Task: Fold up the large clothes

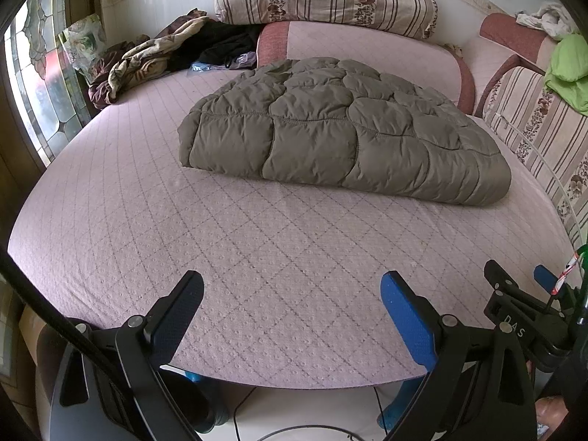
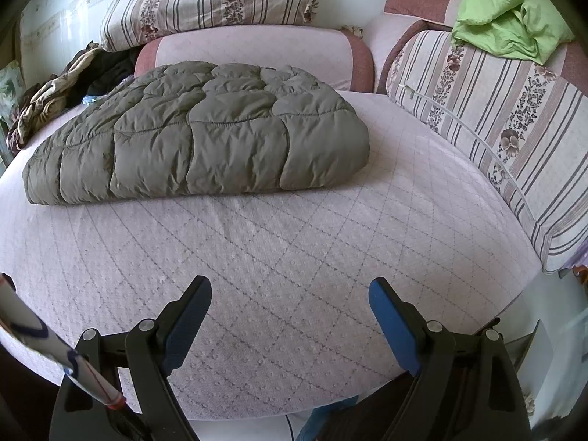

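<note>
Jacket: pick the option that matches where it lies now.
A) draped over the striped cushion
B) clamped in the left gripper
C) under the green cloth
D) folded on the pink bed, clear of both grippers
D: the jacket lies folded on the bed, while the left gripper and right gripper are open and empty, well short of it.

Striped floral cushions (image 2: 507, 121), a green cloth (image 2: 511, 25), crumpled patterned fabric (image 1: 136, 62).

Olive-grey quilted puffer jacket (image 1: 341, 128) (image 2: 205, 132) is observed folded into a compact, puffy bundle, laid flat mid-surface, untouched.
</note>
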Tool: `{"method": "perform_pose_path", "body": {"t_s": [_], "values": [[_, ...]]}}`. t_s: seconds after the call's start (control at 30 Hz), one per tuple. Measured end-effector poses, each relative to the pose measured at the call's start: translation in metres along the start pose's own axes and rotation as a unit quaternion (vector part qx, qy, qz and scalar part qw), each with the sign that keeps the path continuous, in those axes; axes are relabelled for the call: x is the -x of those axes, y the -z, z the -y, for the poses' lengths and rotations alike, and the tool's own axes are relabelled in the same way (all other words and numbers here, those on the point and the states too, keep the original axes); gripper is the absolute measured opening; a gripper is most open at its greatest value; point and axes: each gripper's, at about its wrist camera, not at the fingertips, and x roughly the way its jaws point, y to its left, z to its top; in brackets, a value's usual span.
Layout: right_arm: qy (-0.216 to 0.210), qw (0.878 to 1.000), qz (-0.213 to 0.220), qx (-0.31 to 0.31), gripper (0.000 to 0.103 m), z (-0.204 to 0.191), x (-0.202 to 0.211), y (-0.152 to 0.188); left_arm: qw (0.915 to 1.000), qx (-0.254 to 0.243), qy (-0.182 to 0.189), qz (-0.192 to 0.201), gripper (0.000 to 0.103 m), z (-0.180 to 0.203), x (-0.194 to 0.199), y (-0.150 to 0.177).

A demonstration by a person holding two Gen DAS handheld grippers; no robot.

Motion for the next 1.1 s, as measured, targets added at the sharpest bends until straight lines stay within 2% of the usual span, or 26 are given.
{"method": "perform_pose_path", "body": {"t_s": [1.1], "values": [[-0.011, 1.000, -0.001, 0.009, 0.091, -0.0047, 0.0029, 0.0013, 1.0000, 0.005, 0.006, -0.004, 0.096, 0.0009, -0.0037, 0.0003]]}}
